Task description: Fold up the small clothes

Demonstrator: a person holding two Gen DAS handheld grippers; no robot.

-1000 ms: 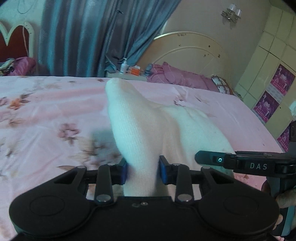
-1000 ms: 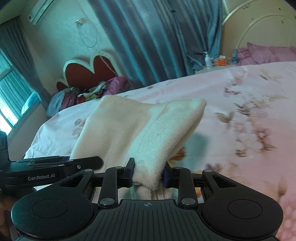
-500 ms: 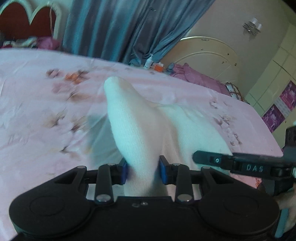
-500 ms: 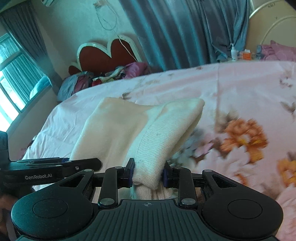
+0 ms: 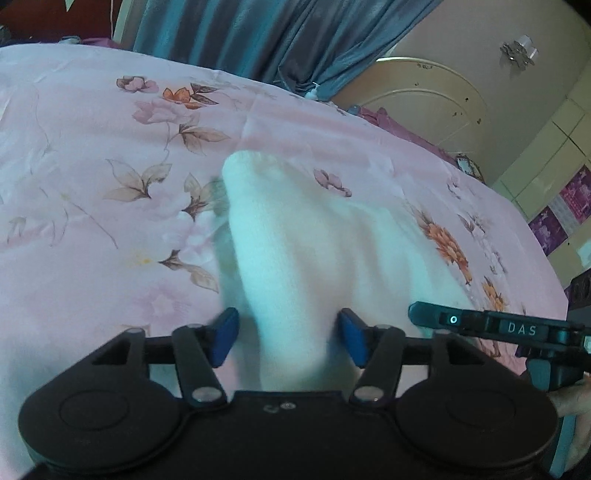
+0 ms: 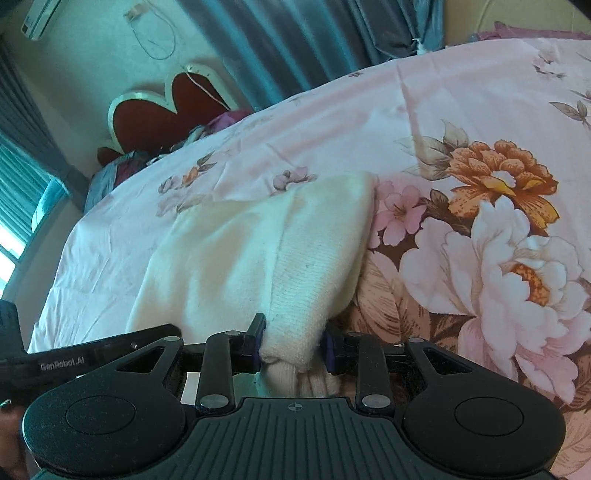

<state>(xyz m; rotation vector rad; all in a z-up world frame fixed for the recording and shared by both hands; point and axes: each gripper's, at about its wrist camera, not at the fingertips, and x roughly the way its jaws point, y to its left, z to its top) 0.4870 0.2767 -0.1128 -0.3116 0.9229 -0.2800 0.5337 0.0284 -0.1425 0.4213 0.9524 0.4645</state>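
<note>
Since a second ago both grippers have come down toward the bedsheet (image 5: 92, 258), and the left gripper (image 5: 288, 338) has spread its blue pads (image 5: 223, 338) wide, so they now stand apart from the white knit garment (image 5: 295, 240) they had pinched. The right gripper (image 6: 291, 347) is still clamped on a ribbed corner of the same garment (image 6: 258, 251). From the left gripper the cloth runs out toward 12 o'clock, its long ridge pointing up the bed; from the right it spreads toward 11 o'clock. The right gripper is therefore the one placed to lay its corner down. Around it lies only flowered sheet, curtains (image 5: 277, 33) at 12 o'clock, a red headboard (image 6: 162, 110) far off; nothing blocks the way.
</note>
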